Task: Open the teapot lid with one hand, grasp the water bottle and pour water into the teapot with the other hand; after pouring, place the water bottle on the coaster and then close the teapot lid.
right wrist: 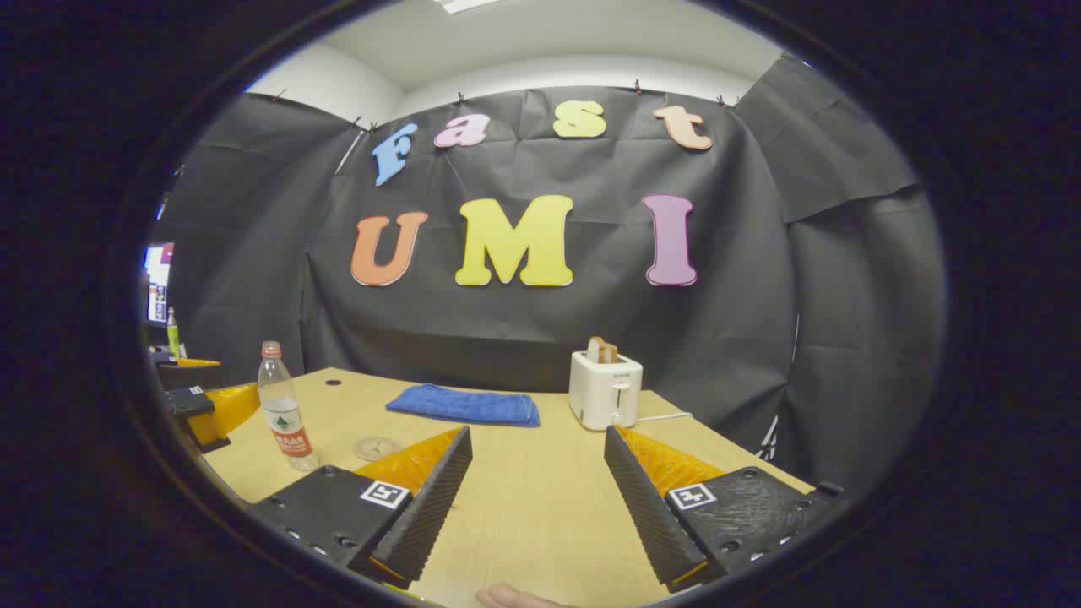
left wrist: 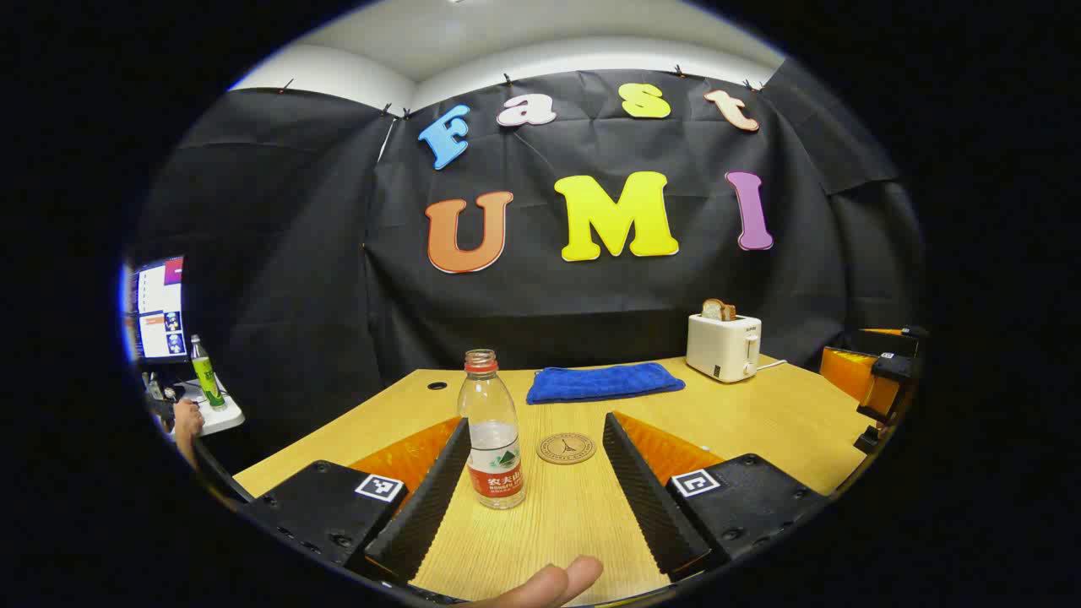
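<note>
The wooden counter [left wrist: 760, 422] spreads pale and grained under both grippers; on its far side a white toaster [left wrist: 724, 346] with a slice of bread stands to the right of a folded blue cloth [left wrist: 604, 382], soft and napped; the left gripper [left wrist: 534, 490] has its ribbed jaws spread wide, pinching nothing, and the right gripper [right wrist: 538, 498] likewise stands spread and empty over bare wood; the water bottle [left wrist: 492, 431], clear ridged plastic, cap off, about half full, stands upright, so its long axis runs vertical; it sits between the left jaws, close against the left-hand finger, which makes the left hand far the nearer, while from the right gripper it lies well off to the left; the round coaster [left wrist: 566, 447], flat and cork-like, lies just beyond and right of the bottle; I cannot place the teapot.
</note>
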Available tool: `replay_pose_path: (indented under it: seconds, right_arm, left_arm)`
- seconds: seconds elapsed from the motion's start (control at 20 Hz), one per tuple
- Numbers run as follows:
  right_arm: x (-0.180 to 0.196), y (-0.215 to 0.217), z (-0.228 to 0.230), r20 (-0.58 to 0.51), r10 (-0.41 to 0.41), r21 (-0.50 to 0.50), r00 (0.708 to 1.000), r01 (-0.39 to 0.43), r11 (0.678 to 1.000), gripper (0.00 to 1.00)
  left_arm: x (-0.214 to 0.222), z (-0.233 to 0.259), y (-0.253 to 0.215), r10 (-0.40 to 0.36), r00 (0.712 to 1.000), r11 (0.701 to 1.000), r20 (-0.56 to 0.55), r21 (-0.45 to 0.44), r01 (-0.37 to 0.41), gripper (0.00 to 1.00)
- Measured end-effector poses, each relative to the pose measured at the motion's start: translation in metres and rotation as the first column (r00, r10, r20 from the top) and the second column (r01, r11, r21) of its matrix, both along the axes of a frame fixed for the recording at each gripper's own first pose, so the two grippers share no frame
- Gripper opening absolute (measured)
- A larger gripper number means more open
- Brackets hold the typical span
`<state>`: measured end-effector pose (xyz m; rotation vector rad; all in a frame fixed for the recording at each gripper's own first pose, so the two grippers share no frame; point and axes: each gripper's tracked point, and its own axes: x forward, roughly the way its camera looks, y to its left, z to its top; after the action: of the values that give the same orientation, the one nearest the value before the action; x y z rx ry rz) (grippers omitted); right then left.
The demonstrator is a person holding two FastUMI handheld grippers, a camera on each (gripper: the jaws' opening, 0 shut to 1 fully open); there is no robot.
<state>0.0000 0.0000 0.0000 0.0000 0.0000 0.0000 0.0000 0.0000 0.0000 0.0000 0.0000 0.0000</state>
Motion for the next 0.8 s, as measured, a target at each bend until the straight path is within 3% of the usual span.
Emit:
replay_pose_path:
  seconds: [0.25, 0.8]
  right_arm:
    - [0.007, -0.003, -0.017, -0.058, 0.012, 0.046, 0.998, -0.01, 0.999, 0.98]
    - [0.011, -0.01, -0.022, -0.061, -0.002, 0.009, 0.998, 0.003, 1.0, 0.97]
  left_arm:
    - [0.005, -0.009, 0.013, 0.025, 0.999, 1.0, -0.023, -0.007, -0.025, 0.99]
    - [0.009, -0.02, 0.017, 0.034, 0.998, 0.999, -0.057, -0.014, -0.035, 0.99]
